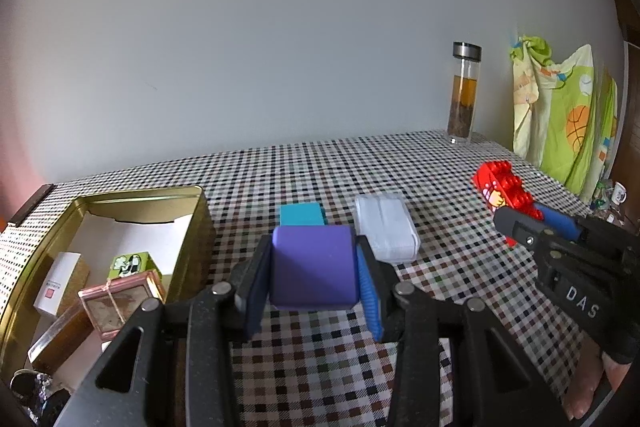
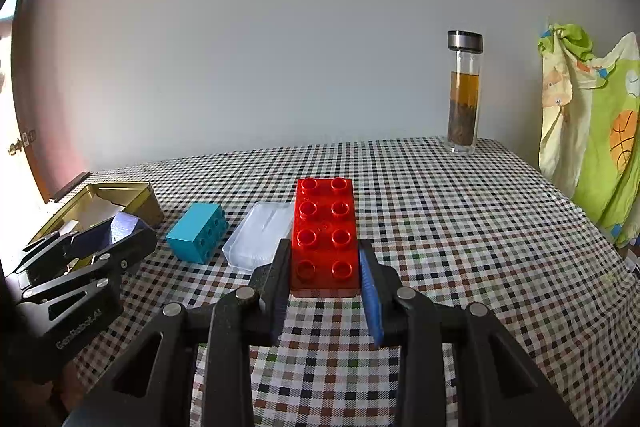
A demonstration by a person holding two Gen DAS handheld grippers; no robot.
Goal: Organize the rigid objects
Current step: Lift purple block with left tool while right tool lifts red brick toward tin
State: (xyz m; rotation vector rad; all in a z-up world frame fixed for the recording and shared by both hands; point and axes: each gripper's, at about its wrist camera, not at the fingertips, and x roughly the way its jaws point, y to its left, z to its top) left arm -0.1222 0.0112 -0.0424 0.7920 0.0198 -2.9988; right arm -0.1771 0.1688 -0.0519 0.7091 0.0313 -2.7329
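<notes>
The purple block (image 1: 313, 267) is hiding most of the teal brick (image 1: 301, 214) in the left wrist view. The left gripper's (image 1: 314, 273) frame is covering the near end of the gold tin (image 1: 140, 195), leaving the dark items in its bottom-left corner unreadable. The right wrist view's edge is cutting off the green printed cloth (image 2: 592, 131).
</notes>
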